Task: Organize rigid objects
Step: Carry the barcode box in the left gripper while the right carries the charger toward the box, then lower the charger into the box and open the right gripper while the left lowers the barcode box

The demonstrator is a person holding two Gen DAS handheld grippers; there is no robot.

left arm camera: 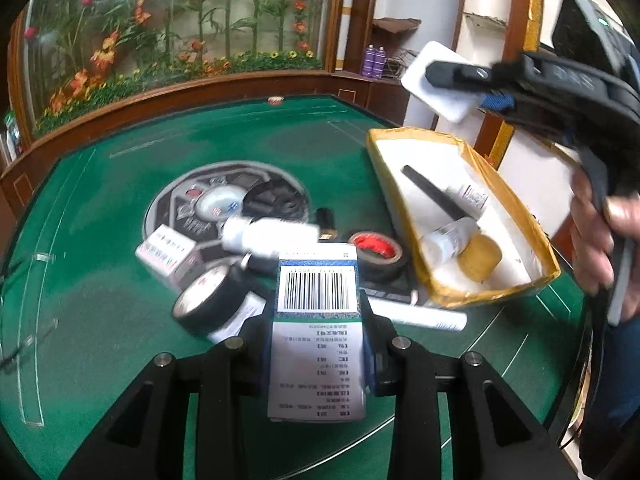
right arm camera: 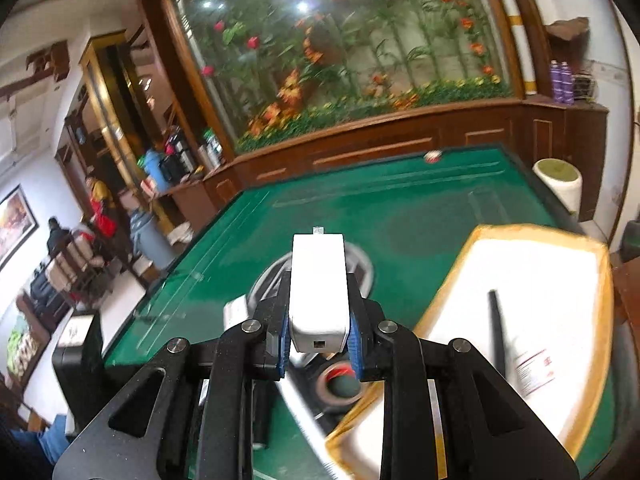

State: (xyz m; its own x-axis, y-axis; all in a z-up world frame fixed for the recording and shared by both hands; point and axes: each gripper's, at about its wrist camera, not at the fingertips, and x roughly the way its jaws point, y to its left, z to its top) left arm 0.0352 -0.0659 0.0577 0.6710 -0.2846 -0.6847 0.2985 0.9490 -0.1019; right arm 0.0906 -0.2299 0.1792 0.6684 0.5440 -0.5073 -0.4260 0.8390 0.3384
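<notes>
White plastic charger block (right arm camera: pixel 318 288) sits clamped in the right gripper (right arm camera: pixel 318 344) above the yellow-rimmed cardboard tray (right arm camera: pixel 472 240); left gripper (left arm camera: pixel 318 344) pinches a barcoded carton (left arm camera: pixel 318 320); next, lower both into it

- The left wrist view is taken from close above the near edge of the green table (left arm camera: pixel 100 208), angled steeply down across it toward the flower mural (left arm camera: pixel 180 20) behind.
- The right wrist view is taken from higher over the same table (right arm camera: pixel 360 208), tilted less steeply, with the mural (right arm camera: pixel 340 40) faced more squarely.
- The table, the yellow-rimmed box (left arm camera: pixel 460 216) (right arm camera: pixel 520 280) at its right side and the mural are shared by both views.
</notes>
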